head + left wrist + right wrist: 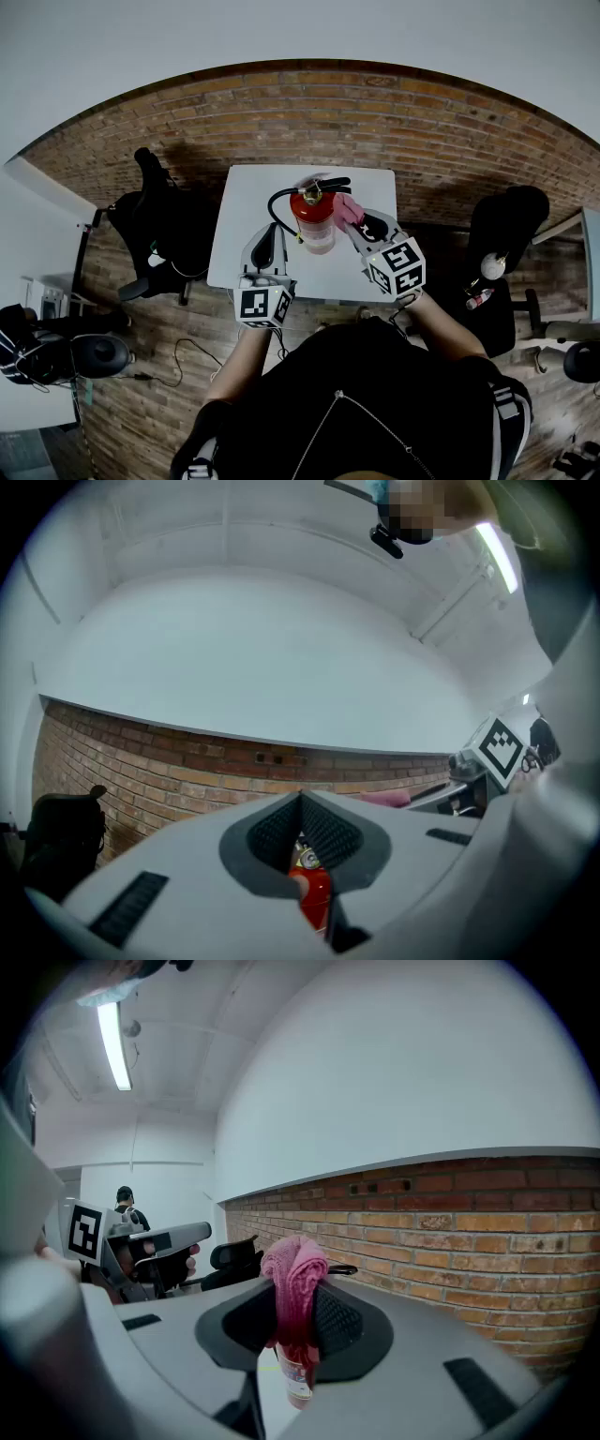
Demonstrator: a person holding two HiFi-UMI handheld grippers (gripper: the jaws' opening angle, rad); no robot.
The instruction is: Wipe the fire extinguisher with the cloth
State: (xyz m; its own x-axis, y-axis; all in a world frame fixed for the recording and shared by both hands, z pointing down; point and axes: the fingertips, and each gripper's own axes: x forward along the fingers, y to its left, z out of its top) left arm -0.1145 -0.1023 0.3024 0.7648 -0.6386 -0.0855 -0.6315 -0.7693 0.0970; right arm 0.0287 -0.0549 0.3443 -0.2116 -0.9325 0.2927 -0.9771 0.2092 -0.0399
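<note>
A red fire extinguisher stands upright in the middle of the white table. Its black hose loops to the left. My right gripper is shut on a pink cloth, which it holds against the extinguisher's upper right side. In the right gripper view the cloth bulges up from between the jaws of that gripper, and the extinguisher's lower body shows below it. My left gripper is shut, just left of the extinguisher, near the hose. Through its jaws I see the extinguisher.
A black office chair stands left of the table and another stands to the right. A brick wall runs behind the table. A dark bag lies on the floor at the left. A cable trails near the table's front edge.
</note>
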